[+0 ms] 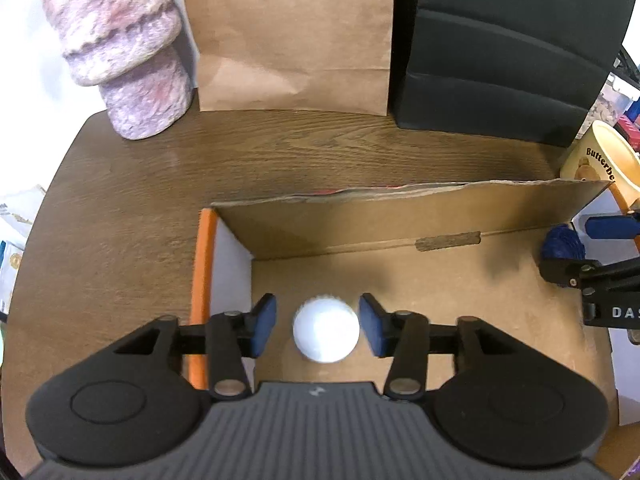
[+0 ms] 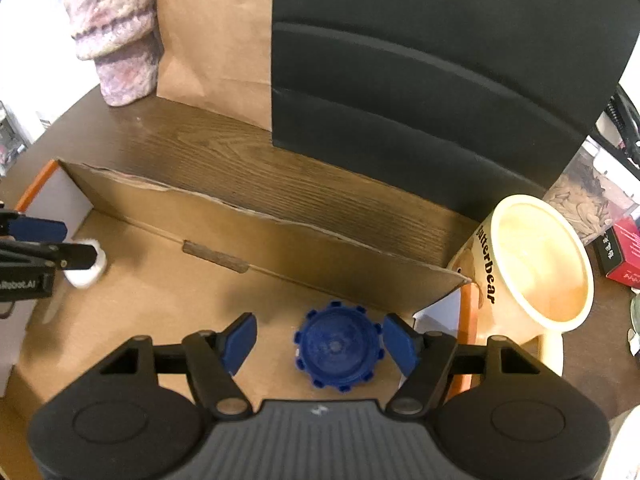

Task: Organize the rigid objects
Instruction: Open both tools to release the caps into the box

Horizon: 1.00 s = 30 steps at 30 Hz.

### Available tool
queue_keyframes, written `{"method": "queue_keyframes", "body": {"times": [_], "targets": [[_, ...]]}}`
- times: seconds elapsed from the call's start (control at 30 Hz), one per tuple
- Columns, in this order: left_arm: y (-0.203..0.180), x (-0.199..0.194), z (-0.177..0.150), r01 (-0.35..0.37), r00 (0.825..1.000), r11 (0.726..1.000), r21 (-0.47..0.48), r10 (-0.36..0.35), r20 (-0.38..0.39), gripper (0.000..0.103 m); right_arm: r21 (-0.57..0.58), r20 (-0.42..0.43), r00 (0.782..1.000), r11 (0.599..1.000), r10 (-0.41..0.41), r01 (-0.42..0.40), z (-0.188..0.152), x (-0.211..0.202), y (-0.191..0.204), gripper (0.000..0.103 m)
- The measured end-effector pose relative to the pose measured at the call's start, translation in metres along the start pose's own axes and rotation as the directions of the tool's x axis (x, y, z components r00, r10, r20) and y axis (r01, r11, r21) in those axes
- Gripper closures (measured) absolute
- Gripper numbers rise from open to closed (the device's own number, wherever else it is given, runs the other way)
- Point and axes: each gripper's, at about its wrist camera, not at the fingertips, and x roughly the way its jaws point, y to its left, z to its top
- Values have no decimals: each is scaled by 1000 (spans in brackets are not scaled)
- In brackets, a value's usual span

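A shallow cardboard box [image 1: 400,216] with an orange rim lies on the wooden table. In the left wrist view a white round cap [image 1: 326,330], slightly blurred, sits over the box floor between the blue pads [image 1: 264,326] of my left gripper [image 1: 318,326]. The jaws stand apart with a gap on the left side of the cap. In the right wrist view a blue ridged cap [image 2: 338,350] rests on the box floor [image 2: 200,300]. My right gripper [image 2: 318,342] is open around it, the right pad close beside it and the left pad well clear.
Behind the box stand a mottled pink fuzzy cylinder [image 1: 120,48], a brown paper bag [image 1: 288,32] and a black bag [image 1: 508,40]. A cream mug [image 2: 536,264] marked ButterBear stands just outside the box's right corner, with a red carton [image 2: 624,256] beyond.
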Motion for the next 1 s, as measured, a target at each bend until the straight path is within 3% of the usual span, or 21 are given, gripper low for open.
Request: {"method": "queue_keyframes", "body": {"times": [0.17,0.37,0.6,0.7,0.9,1.0], "targets": [[3,-29,-7,-3,1000,1000,-7,3,15,45,-3,39,999,1000,-8,8,-4,-37,3,33],[2,-101,-18,1,995,1000,4,-1,103,36,1,109,994,1000,-23,23,-16,-104,6,30],[-1,-189,-46,-8,975,1000,0,8,220,29,6,257,966,999,-38,38,-44,-197,18,22],[-6,-216,-68,-16,953,1000,-10,19,301,20,9,347,937,999,-35,34,-67,-227,22,12],[-15,-247,-110,-34,914,999,-19,39,405,20,32,429,903,999,-37,26,-111,-253,33,12],[-17,-259,-130,-35,879,999,-29,45,474,20,32,497,867,999,-32,18,-131,-262,38,12]]}}
